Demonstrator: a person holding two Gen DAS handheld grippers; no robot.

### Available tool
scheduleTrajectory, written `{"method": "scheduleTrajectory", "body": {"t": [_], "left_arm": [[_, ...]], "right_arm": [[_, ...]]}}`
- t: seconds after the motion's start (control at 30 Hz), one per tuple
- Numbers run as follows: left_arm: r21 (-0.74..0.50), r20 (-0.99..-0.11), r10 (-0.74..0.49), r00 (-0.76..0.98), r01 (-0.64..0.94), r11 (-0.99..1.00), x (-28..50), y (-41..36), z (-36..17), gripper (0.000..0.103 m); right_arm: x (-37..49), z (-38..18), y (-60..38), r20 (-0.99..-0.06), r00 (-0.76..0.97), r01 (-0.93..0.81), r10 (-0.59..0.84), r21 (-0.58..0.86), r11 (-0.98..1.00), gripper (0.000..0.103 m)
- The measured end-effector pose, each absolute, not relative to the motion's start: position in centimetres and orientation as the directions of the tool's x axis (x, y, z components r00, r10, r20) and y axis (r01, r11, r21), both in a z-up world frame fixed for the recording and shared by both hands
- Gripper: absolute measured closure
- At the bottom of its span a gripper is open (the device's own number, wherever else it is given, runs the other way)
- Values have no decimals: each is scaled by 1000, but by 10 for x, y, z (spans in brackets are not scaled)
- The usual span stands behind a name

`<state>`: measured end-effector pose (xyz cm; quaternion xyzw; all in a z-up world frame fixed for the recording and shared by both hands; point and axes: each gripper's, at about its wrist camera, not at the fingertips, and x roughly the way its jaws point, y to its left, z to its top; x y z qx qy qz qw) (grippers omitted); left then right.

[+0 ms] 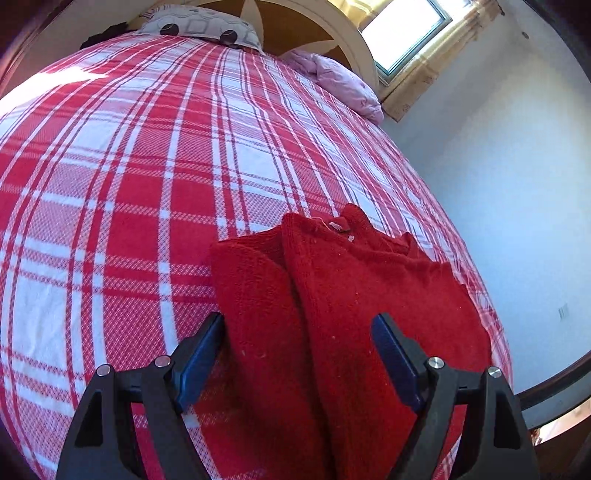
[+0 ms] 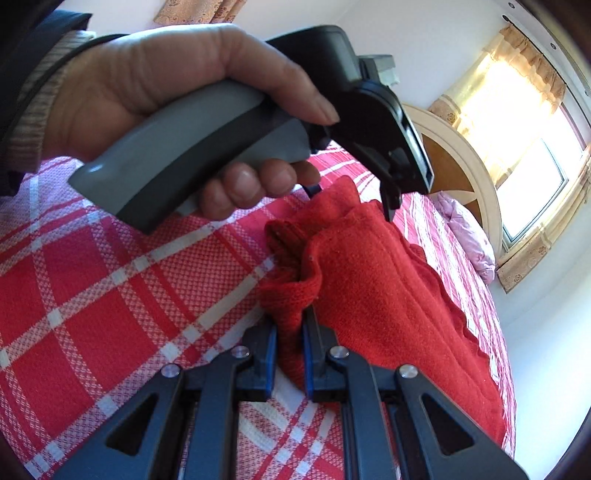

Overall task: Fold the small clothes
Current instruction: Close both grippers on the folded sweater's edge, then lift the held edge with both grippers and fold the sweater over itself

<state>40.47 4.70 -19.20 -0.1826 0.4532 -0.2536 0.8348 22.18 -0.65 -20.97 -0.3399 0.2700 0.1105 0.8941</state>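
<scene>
Plaid bedspread (image 1: 147,166) under window (image 1: 406,33), pale walls (image 1: 498,166)

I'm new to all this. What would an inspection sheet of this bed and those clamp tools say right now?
Surface: bed with red and white plaid cover.
Job's things: red knit garment, partly folded, lying near the bed's edge.
Clutter: patterned pillow and pink bundle by the headboard.
Grippers: left gripper open, straddling the garment; right gripper shut on a bunched edge of it.
Cables: nothing seen.
Surroundings: wooden headboard, curtained window, pale wall; a hand holds the left tool.
</scene>
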Motion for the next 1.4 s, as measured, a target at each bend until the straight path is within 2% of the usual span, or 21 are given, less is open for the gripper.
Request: {"method": "scheduleTrajectory", "body": {"t": [0.07,0.1,0.17,0.27,0.5,0.8,1.1,1.4], "left_arm": [[-512,-680,-570,461,257,819,407,44,-193,48],[-513,-678,-573,460,261,817,408,44,-193,52],[-524,-669,-586,457,269,808,410,44,-193,80],[-540,-666,-595,450,261,800,411,45,-194,84],[-472,-695,-542,472,270,839,410,35,-190,84],[-452,-670,-531,520,282,846,405,36,-170,89],[-525,-622,-578,527,267,808,407,28,-146,89],[-525,-603,-597,530,300,797,411,-12,-119,89]], "right_arm": [[223,-209,-8,-558,830,-381,16,-546,746,91],[224,-209,-10,-558,830,-381,16,-545,747,91],[226,-209,-11,-558,830,-381,16,-545,747,91],[225,-209,-11,-557,830,-381,17,-545,747,91],[226,-209,-13,-552,834,-377,17,-547,748,91],[219,-202,-18,-529,848,-366,45,-522,771,94],[213,-159,-60,-506,843,-367,181,-296,882,94],[213,-132,-113,-475,854,-315,212,-148,937,94]]}}
